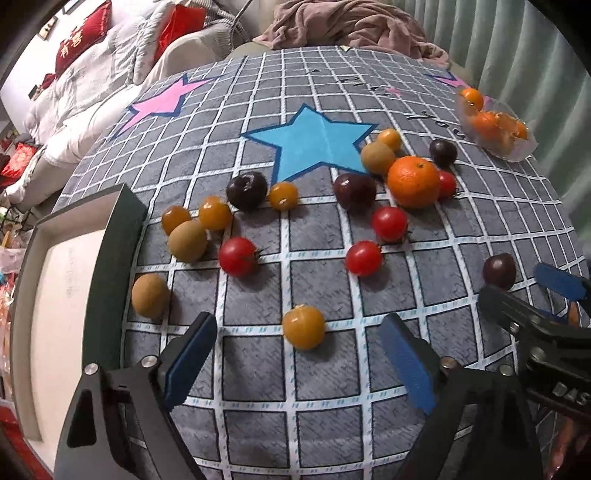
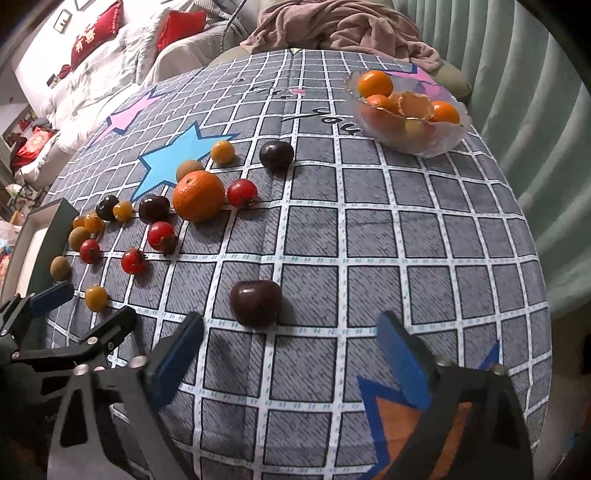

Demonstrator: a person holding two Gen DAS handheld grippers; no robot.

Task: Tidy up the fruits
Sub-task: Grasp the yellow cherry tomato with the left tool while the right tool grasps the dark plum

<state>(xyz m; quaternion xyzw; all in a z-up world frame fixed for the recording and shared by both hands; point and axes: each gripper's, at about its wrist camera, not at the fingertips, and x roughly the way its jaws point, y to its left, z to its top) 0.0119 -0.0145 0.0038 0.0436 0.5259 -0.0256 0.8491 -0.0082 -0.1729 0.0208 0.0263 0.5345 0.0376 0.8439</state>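
Several small fruits lie loose on the checked tablecloth: red tomatoes, yellow tomatoes, brown longans, dark plums and one large orange (image 1: 413, 181). My left gripper (image 1: 299, 365) is open and empty, its jaws either side of a yellow tomato (image 1: 303, 326) just ahead. My right gripper (image 2: 291, 354) is open and empty, just behind a dark plum (image 2: 255, 302). That plum (image 1: 499, 270) also shows in the left wrist view beside the right gripper (image 1: 532, 295). The orange (image 2: 198, 195) shows in the right wrist view too.
A glass bowl (image 2: 436, 144) with oranges and peel stands at the far right; it also shows in the left wrist view (image 1: 517, 151). A dark-rimmed tray (image 1: 114, 236) sits at the left table edge. A pink blanket (image 2: 332, 26) lies beyond the table.
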